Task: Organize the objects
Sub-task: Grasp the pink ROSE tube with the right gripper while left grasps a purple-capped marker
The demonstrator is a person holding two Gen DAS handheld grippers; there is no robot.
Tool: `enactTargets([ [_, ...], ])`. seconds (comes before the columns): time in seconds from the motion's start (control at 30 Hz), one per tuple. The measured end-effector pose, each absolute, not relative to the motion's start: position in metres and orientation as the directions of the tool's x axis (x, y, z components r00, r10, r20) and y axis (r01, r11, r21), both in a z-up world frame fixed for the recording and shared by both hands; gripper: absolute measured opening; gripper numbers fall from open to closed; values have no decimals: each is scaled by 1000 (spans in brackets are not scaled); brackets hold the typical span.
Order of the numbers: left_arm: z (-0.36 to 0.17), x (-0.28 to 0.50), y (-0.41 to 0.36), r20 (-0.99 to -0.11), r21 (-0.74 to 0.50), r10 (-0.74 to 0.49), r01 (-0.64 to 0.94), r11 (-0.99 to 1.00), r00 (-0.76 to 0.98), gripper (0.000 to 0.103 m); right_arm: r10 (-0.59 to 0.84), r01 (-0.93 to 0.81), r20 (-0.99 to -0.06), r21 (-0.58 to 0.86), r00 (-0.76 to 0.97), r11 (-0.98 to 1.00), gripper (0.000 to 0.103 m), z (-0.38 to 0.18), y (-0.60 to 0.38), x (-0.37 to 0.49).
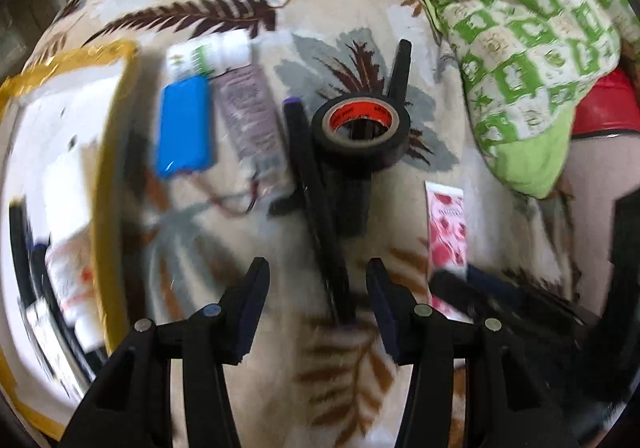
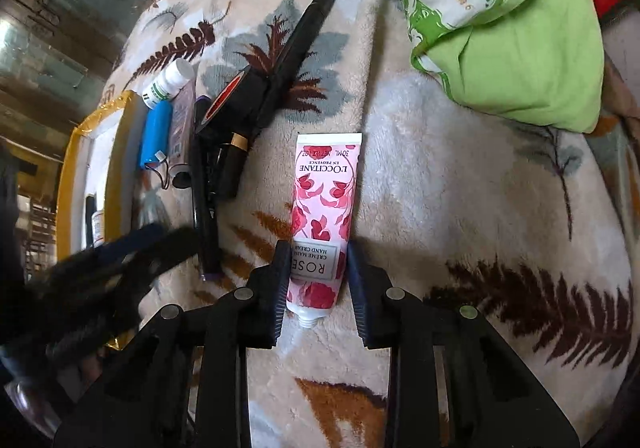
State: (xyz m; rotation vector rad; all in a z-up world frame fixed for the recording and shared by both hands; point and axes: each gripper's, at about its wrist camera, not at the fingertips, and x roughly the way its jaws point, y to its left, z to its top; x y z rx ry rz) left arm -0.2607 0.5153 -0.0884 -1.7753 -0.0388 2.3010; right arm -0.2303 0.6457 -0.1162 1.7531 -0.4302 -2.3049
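Right gripper (image 2: 318, 280) sits low over the leaf-print blanket (image 2: 440, 176), jaws spread on either side of the rose hand cream tube (image 2: 326, 208). I'm seeing the left pad touching or nearly touching the tube's edge, a sliver of gap on the right, so nothing is clamped yet. That tube lies flat, pink with red rose petals, a white label reading ROSE hand cream, its threaded neck pointing back toward my camera, with no cap on it.

Over on my left gripper (image 1: 316, 308), the jaws are wide apart and empty, hovering above a long black pen (image 1: 320, 216) that runs up between the fingers. Picture's smeared with motion blur here. Beyond the pen there's a roll of black tape (image 1: 362, 136) with a red core, resting on a black comb-like handle (image 1: 400, 68). To the left lie a blue battery pack (image 1: 186, 132) with thin wires, a grey-purple tube (image 1: 250, 116), and a white bottle with green label (image 1: 208, 56). Far left, a white box with yellow rim (image 1: 108, 168) holds a few items already. A green patterned pillow (image 1: 528, 28) sits top right.
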Motion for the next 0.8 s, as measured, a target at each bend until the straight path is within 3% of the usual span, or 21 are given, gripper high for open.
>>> enactTargets([
  [0.1, -102, -265, 519, -960, -85, 124, -164, -983, -250, 43, -345, -9, -900, 360, -265, -933, 29, -117, 644, -233],
  [0.17, -99, -256, 520, -955, -51, 109, -209, -977, -277, 19, -340, 5, -903, 351, -263, -936, 30, -117, 641, -232],
  [0.2, -99, -250, 521, -960, -58, 122, -242, -968, -254, 13, -336, 12, -903, 346, -266, -938, 30, -117, 640, -232],
  [0.33, -95, -210, 505, -964, -118, 181, -299, -947, -193, 13, -336, 19, -902, 344, -271, -939, 31, -118, 640, -231],
  [0.5, -96, -192, 480, -949, -255, 292, -255, -933, -119, 15, -324, 23, -905, 330, -278, -944, 31, -119, 638, -231],
  [0.67, -94, -204, 482, -946, -254, 290, -227, -940, -141, 34, -301, 34, -913, 304, -277, -952, 35, -118, 634, -232],
  [0.7, -93, -208, 485, -948, -239, 278, -232, -943, -157, 42, -309, 37, -910, 311, -276, -950, 37, -118, 633, -232],
  [0.8, -96, -225, 493, -959, -177, 220, -227, -958, -180, 45, -298, 44, -912, 298, -282, -953, 39, -118, 631, -232],
])
